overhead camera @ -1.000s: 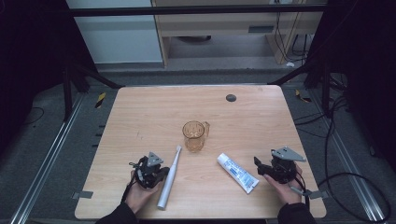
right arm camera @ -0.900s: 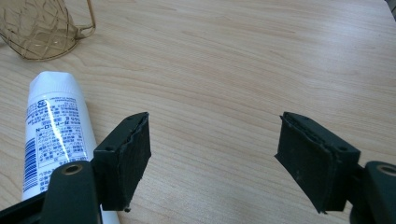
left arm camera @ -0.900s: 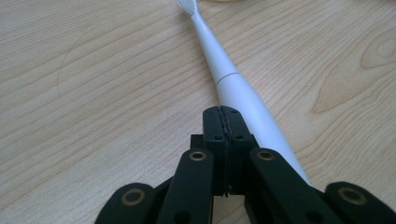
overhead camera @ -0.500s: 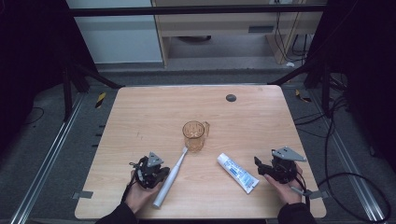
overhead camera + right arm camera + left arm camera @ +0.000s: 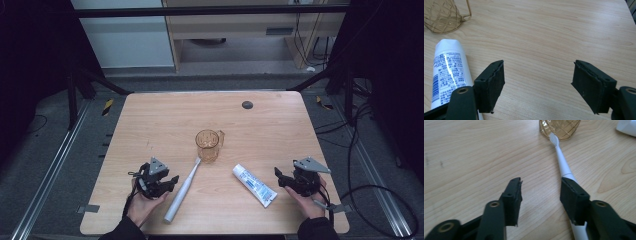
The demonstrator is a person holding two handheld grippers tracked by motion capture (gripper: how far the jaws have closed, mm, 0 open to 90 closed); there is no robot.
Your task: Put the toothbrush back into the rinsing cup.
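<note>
A white electric toothbrush (image 5: 182, 192) lies slanted on the wooden table (image 5: 150, 125), its bristle head against the foot of an amber glass cup (image 5: 207, 145). My left gripper (image 5: 172, 180) sits just left of the handle. Its jaws have just been opening and stand open. In the left gripper view the left gripper (image 5: 541, 185) has bare wood between its pads, while the toothbrush (image 5: 562, 162) runs under the right-hand jaw toward the cup (image 5: 560, 128). A white toothpaste tube (image 5: 254, 185) lies right of centre. My right gripper (image 5: 277, 175) is open beside it, as the right gripper view shows with the right gripper (image 5: 539, 67), the tube (image 5: 449, 70) and the cup (image 5: 441, 17).
A small dark round spot (image 5: 247, 104) marks the far side of the table. The table's front edge runs close below both hands. Black frame posts and cables surround the table on the floor. A corner of the toothpaste tube (image 5: 627, 126) lies beyond the cup.
The toothbrush has swung: its head moved right up to the cup's foot and its handle end shifted left. The left gripper's jaws have opened. The right gripper kept still.
</note>
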